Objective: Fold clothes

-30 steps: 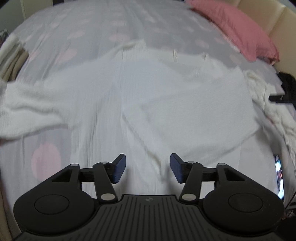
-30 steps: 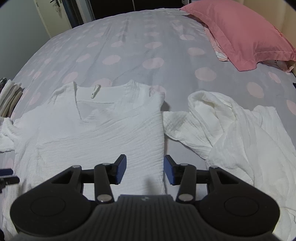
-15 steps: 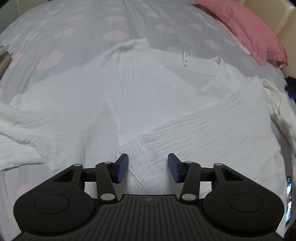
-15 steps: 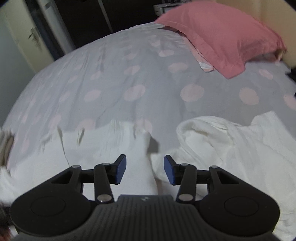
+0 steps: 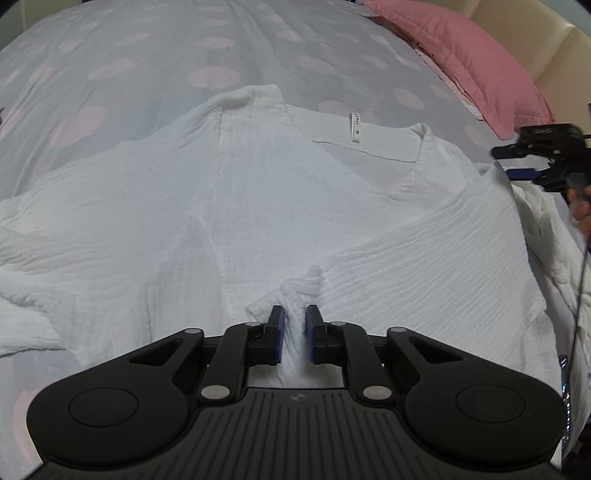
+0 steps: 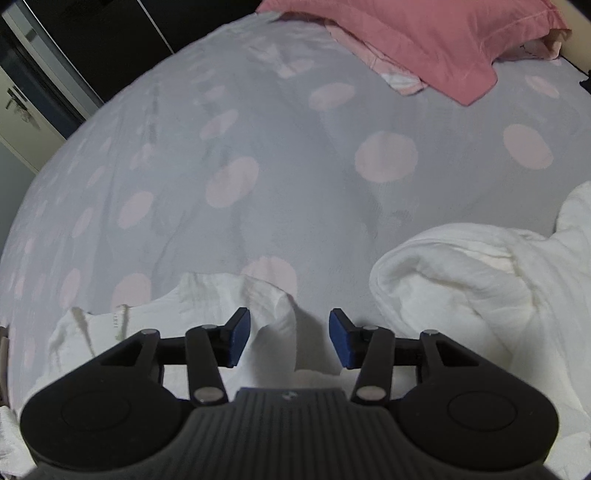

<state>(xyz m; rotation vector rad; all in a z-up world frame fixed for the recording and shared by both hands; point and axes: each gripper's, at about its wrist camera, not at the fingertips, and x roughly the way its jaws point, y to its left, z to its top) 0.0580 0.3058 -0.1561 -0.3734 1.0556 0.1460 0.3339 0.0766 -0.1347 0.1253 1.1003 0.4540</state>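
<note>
A white crinkled shirt [image 5: 258, 192] lies spread on the bed, collar and label away from me, with one side folded in over the body [image 5: 436, 273]. My left gripper [image 5: 294, 325] is shut on a bunched edge of that folded part. In the right wrist view my right gripper [image 6: 289, 334] is open and empty, its jaws either side of the shirt's shoulder corner [image 6: 266, 299]. The right gripper also shows at the right edge of the left wrist view [image 5: 532, 162].
The bed has a grey sheet with pink dots [image 6: 295, 166]. A pink pillow [image 6: 424, 33] lies at the head, also in the left wrist view [image 5: 469, 62]. A second white garment [image 6: 480, 280] is heaped to the right of the shirt. A door and wardrobe [image 6: 22, 103] stand beyond the bed.
My left gripper has moved in to the folded edge and closed on it. My right gripper has moved forward and lower, up to the shirt's shoulder corner, and stays open.
</note>
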